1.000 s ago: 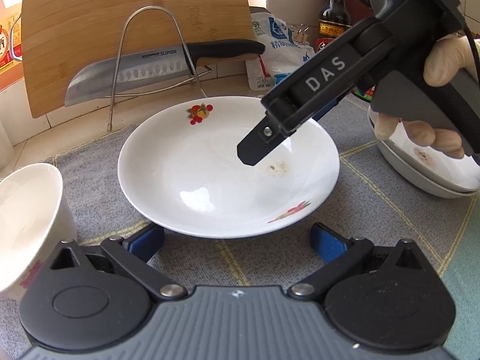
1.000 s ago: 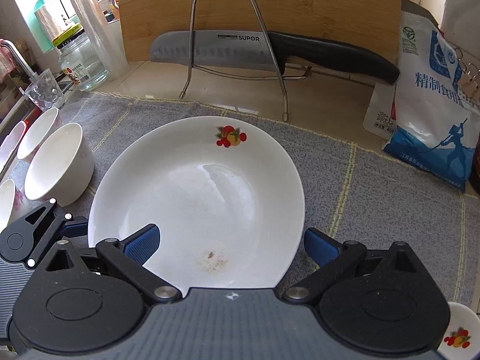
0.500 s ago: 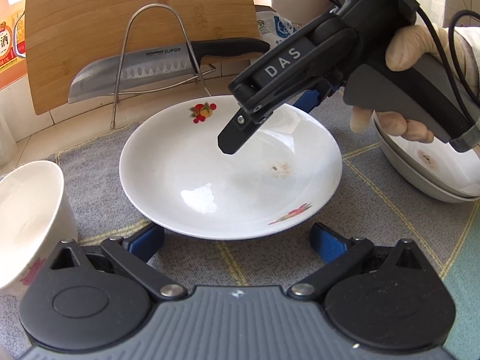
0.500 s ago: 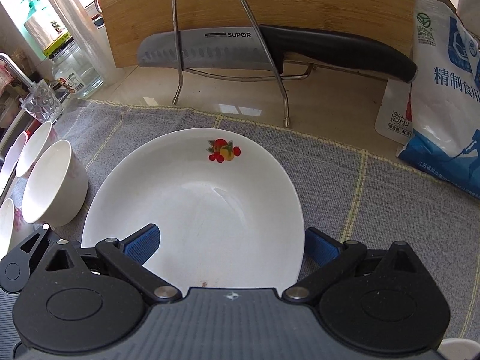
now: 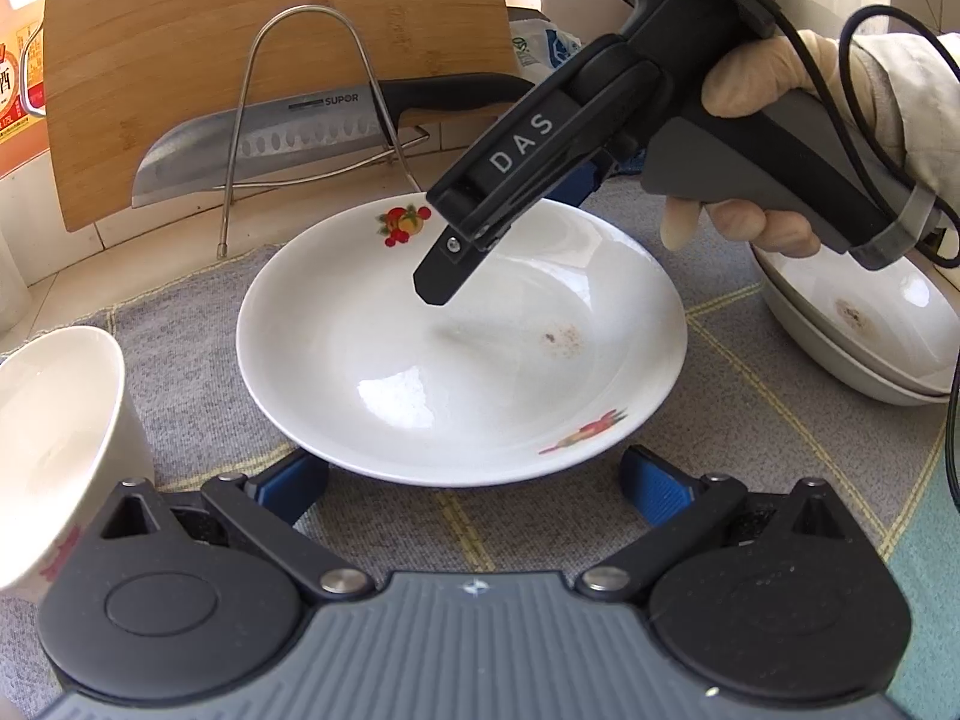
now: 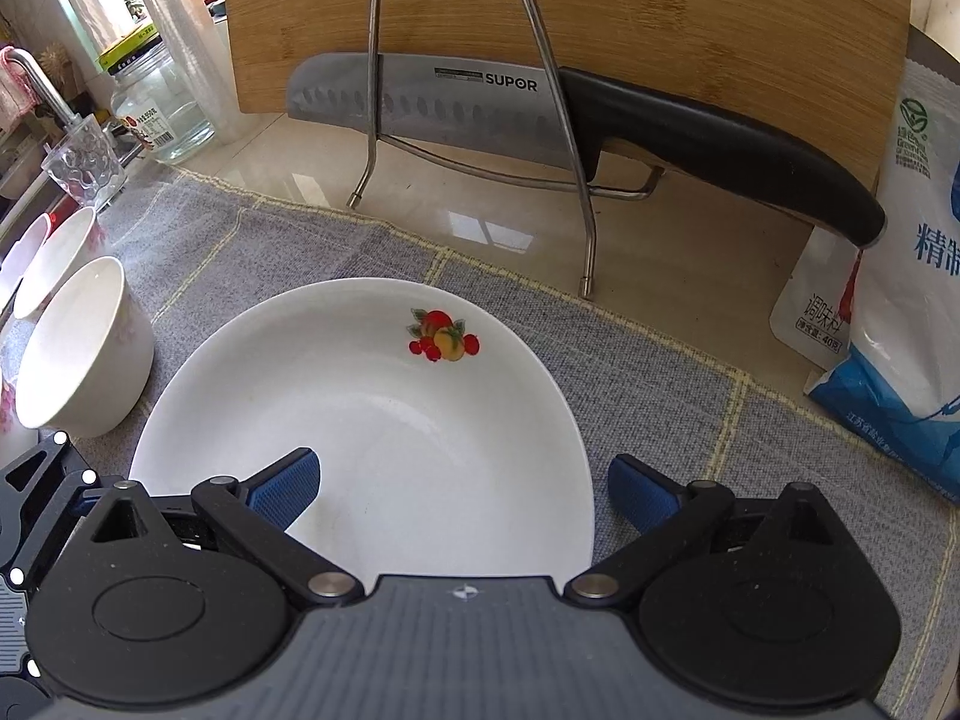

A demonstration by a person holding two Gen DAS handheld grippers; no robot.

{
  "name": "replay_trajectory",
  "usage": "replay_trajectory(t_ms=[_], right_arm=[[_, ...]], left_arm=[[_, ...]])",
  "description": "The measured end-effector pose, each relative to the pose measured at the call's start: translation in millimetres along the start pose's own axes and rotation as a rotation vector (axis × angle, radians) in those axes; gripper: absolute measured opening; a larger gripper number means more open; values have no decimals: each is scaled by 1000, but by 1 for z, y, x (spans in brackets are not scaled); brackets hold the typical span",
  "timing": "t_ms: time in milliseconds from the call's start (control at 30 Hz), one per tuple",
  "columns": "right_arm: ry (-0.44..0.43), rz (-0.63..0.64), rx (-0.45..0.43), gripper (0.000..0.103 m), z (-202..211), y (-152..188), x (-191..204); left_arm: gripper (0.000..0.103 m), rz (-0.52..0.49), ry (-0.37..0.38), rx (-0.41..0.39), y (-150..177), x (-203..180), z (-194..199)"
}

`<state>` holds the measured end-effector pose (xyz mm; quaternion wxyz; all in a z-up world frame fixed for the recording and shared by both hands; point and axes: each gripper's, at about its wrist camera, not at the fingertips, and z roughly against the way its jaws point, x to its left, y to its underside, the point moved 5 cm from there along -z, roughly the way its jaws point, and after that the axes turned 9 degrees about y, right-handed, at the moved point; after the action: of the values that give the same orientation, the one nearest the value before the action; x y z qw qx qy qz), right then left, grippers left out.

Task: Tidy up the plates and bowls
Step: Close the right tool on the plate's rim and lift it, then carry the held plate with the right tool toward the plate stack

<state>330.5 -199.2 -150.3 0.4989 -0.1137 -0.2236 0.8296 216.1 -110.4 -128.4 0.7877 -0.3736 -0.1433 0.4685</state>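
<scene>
A white plate with fruit prints (image 5: 420,360) lies flat on the grey cloth (image 5: 750,420); it also shows in the right wrist view (image 6: 372,420). My left gripper (image 5: 474,477) is open at the plate's near rim, empty. My right gripper (image 6: 462,489) is open and empty; its left finger is over the plate, its right finger outside the right rim. In the left wrist view the right gripper's body (image 5: 528,180) hangs above the plate's far side. A white bowl (image 5: 54,438) stands left. Stacked plates (image 5: 870,330) sit right.
A wire rack (image 6: 480,90) holds a knife (image 6: 540,114) against a bamboo board (image 6: 600,6) behind the plate. A salt bag (image 6: 900,300) stands back right. More white bowls (image 6: 78,348), a glass (image 6: 84,162) and a jar (image 6: 162,108) are at the left.
My right gripper has moved forward and lower over the plate toward its far rim. The left gripper and the plate have stayed put.
</scene>
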Motion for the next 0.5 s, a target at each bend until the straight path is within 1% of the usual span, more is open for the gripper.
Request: replay_trajectory(t_ms=[133,300,500], right_arm=[[-9,8,13,103,-1,-3,-1],[-88,10,37,103,-1,-10,-3],[-172,55,67,103,-1,-16,-1]], left_arm=[[103,-6,3,-3,0,0,0],[103,-9,1,-7,0,-1,1],[102,-1,-19,-24,1,2,3]])
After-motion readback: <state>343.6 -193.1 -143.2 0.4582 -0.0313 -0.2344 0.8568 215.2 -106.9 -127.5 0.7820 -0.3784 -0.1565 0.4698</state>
